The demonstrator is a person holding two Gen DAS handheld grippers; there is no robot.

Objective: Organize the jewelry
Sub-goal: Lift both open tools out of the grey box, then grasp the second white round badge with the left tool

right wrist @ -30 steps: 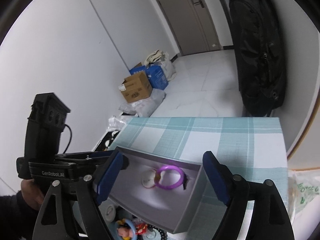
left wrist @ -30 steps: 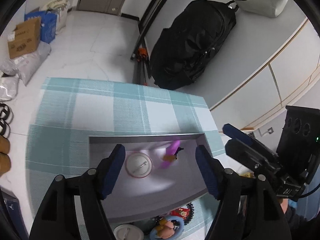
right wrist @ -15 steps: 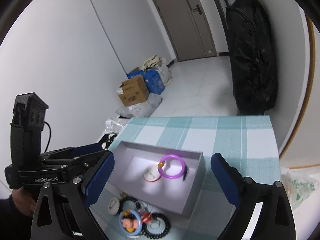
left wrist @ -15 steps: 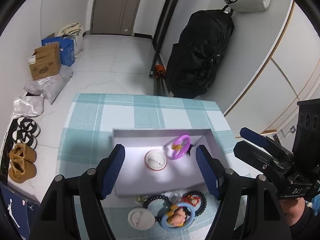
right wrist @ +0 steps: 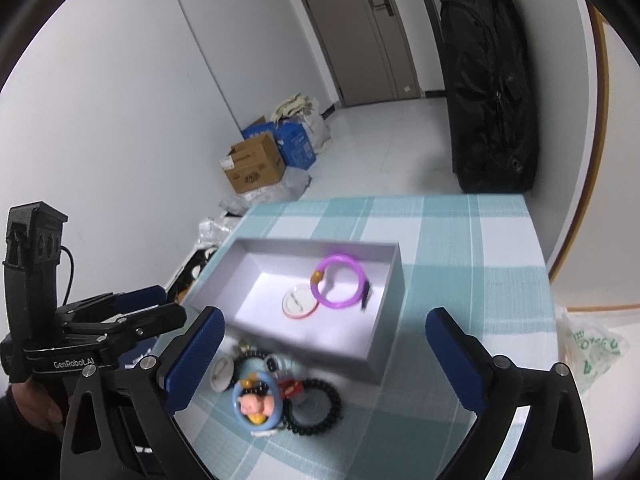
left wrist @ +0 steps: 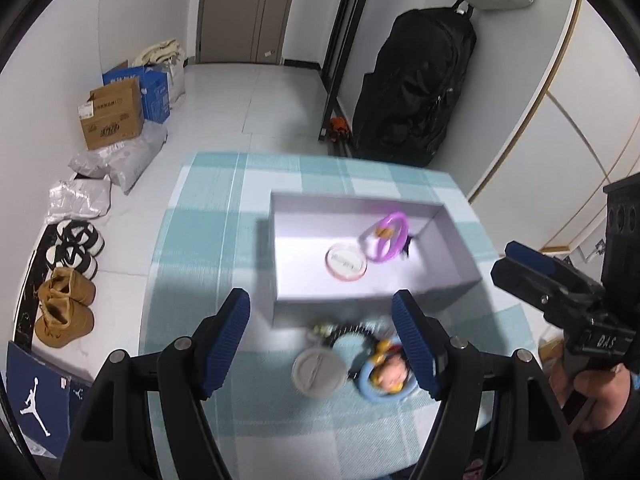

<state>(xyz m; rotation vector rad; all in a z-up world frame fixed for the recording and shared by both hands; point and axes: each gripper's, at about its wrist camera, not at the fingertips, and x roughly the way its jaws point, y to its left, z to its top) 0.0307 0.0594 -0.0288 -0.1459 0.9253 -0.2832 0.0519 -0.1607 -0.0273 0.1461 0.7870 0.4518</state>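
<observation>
Two pieces already lie in the grey box (right wrist: 384, 344): a purple bracelet (right wrist: 339, 282) and a round white badge (right wrist: 299, 302) touching it; the rest sits in a small heap on the checked worktop (right wrist: 472, 240), just in front of the box's near wall. That heap holds a black bead bracelet (right wrist: 316, 406), a blue-rimmed pig badge (right wrist: 255, 402) and a plain round badge (left wrist: 319, 373), all overlapping; so the next pick, I judge, needs care to lift one without dragging its neighbours. The right hand-held gripper (right wrist: 320, 364) has just been opening and stands at its widest with nothing between its fingers; the left hand-held gripper (left wrist: 320, 348) is partly open and also empty, above the heap. Best to come down on the outermost piece, likely the bead bracelet; pinch across its rim; lift straight up; then clear the box wall before releasing.
</observation>
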